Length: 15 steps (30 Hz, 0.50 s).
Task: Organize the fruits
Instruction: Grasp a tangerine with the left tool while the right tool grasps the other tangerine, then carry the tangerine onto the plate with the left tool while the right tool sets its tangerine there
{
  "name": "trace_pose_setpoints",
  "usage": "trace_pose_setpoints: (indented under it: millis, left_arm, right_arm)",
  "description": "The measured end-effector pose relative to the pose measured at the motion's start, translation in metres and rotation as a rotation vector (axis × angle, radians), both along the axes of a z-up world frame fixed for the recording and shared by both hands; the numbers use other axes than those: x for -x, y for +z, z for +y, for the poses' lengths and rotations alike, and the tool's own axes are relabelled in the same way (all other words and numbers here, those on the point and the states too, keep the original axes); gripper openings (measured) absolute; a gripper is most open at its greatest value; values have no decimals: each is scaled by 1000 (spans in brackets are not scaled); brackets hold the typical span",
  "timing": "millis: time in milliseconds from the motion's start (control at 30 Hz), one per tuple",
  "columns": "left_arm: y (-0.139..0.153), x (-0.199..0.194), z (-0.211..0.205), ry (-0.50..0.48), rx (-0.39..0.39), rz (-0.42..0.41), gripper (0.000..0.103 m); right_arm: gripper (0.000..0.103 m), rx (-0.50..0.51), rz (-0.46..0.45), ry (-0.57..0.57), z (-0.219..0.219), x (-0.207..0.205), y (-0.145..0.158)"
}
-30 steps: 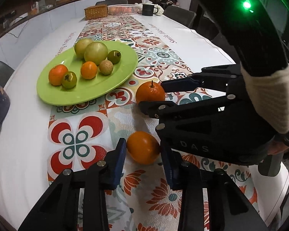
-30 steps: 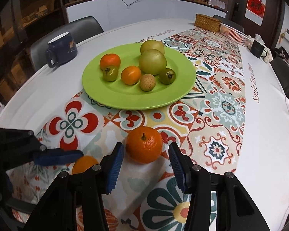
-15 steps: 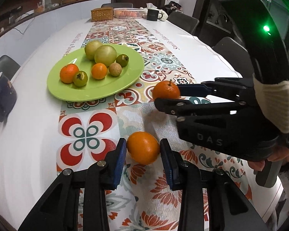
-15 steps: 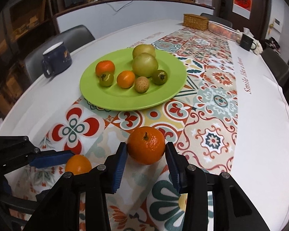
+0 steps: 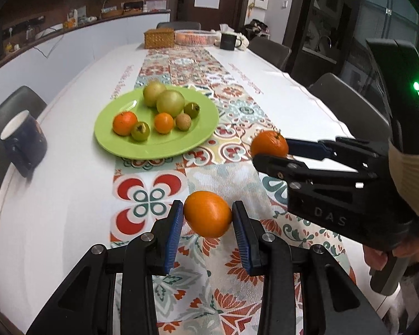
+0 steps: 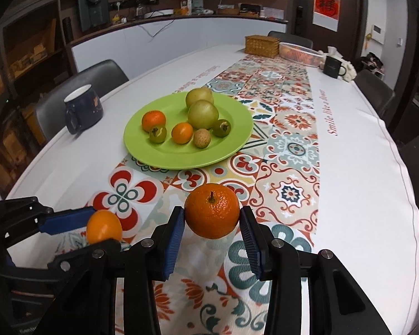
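Blue mug (image 6: 83, 109) left of green plate (image 6: 164, 156); black mug (image 6: 332, 67) far end.

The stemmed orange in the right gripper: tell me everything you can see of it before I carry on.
The stemmed orange is round, deep orange, with dimpled peel and a short dark stem pointing up. It sits upright between the blue pads of the right gripper, both pads pressed against its sides. It appears lifted clear of the patterned runner, short of the green plate. Nothing else touches it; its underside is hidden.
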State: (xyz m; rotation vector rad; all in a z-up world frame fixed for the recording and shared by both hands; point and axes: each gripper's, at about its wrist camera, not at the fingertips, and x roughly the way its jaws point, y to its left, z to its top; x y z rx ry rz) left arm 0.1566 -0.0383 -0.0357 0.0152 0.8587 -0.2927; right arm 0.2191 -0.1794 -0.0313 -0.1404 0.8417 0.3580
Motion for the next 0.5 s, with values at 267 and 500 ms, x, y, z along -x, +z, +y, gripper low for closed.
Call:
trace_pose_setpoints:
  millis: [267, 500]
  left_arm:
    - [24, 7, 11, 23, 7, -80, 36]
    - [42, 7, 22, 45, 17, -130, 36]
  right_arm:
    - [42, -27, -33, -58, -5, 18, 20]
    - [42, -50, -65, -99, -5, 28, 36]
